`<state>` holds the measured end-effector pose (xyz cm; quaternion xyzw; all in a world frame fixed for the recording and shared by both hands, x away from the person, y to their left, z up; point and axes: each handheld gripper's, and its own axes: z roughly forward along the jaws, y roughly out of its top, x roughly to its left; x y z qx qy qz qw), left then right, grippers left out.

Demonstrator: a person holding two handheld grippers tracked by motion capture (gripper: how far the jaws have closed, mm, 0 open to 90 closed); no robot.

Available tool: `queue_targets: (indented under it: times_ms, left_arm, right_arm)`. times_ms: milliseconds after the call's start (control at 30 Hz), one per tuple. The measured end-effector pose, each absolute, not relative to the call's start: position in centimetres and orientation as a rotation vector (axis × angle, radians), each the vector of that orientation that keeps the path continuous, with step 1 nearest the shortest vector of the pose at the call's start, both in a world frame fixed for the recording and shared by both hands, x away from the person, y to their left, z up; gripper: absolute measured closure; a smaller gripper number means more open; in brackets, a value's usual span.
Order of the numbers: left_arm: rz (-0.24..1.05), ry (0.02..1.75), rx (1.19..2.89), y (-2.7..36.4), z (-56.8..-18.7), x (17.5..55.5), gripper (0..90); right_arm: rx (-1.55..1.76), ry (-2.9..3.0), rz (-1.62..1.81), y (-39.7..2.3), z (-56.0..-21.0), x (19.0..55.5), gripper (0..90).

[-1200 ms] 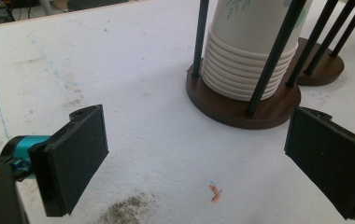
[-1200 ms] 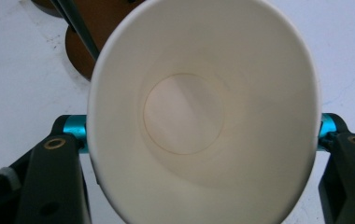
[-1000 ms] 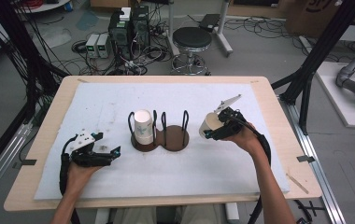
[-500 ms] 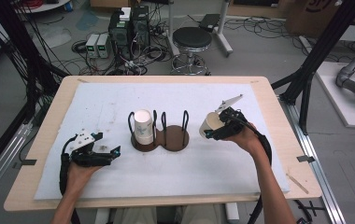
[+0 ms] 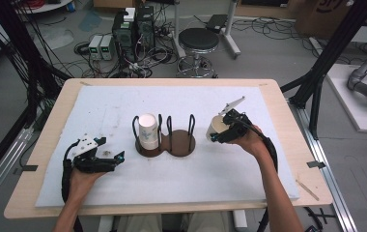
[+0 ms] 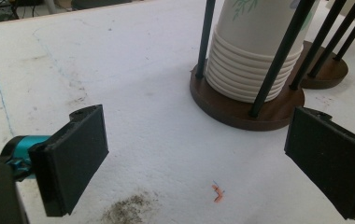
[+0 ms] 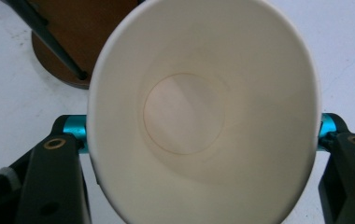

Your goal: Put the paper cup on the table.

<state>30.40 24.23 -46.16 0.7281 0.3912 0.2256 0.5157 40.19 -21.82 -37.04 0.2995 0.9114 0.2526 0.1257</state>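
A stack of white paper cups (image 5: 148, 131) stands in the left half of a double wooden holder (image 5: 181, 144) with black upright rods; the right half is empty. My right gripper (image 5: 218, 133) hovers just right of the holder, shut on a single paper cup (image 5: 214, 124). In the right gripper view this cup (image 7: 199, 116) faces me mouth first, squeezed into an oval between the jaws. My left gripper (image 5: 116, 157) rests on the white mat to the left of the holder, open and empty. In the left gripper view the stack (image 6: 255, 51) stands beyond the wide-apart jaws.
A white foam mat (image 5: 249, 179) covers the wooden table (image 5: 278, 101). A dark smudge (image 6: 129, 210) and a small orange mark (image 6: 217, 192) lie on the mat near the left gripper. Beyond the table stand a stool (image 5: 198, 41) and electronics with cables (image 5: 133, 29).
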Motion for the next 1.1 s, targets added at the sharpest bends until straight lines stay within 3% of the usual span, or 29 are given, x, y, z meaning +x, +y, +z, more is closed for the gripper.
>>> queue_targets:
  times_ms: [633,1100]
  left_arm:
    - [0.544,0.939,1.752,24.2,-46.2,30.4,6.0]
    - [0.546,0.941,1.754,24.2,-46.2,30.4,6.0]
  right_arm:
    - [0.863,2.693,0.499,-19.6,-39.4,41.7,30.1]
    - [0.903,2.671,0.583,-19.7,-40.1,42.1,28.7]
